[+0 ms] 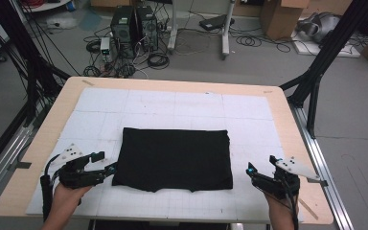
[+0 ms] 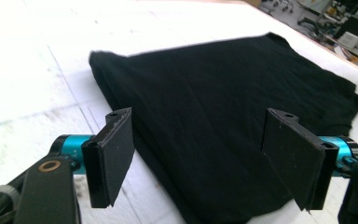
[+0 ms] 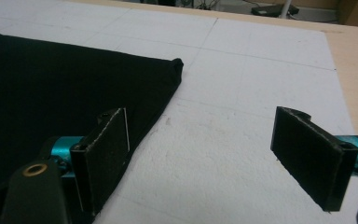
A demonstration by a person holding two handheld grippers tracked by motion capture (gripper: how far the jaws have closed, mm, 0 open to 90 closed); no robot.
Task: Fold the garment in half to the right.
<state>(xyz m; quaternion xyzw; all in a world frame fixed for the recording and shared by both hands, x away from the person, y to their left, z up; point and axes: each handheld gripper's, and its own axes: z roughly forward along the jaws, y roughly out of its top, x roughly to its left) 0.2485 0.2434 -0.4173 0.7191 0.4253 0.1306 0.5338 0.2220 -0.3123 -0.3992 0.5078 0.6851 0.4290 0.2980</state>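
A black cloth [image 1: 172, 158], folded into a flat rectangle, lies in the middle of the white gridded mat [image 1: 172, 103]. My left gripper [image 1: 104, 162] is at the cloth's near left corner and stands open. In the left gripper view its jaws [image 2: 199, 119] are wide apart above the cloth [image 2: 223, 84], whose edge runs under the left jaw, and the pads touch nothing. My right gripper [image 1: 262, 164] hovers just right of the cloth's near right corner and is open too. In the right gripper view [image 3: 203, 116] bare mat lies between the jaws, and the cloth [image 3: 51, 88] lies beyond and beside the left jaw.
The mat covers a wooden table [image 1: 292, 129] with a bare rim on all sides. Black frame posts [image 1: 316, 91] stand at both sides of the table. Beyond it on the floor are computer towers [image 1: 134, 26], cables and cardboard boxes [image 1: 280, 17].
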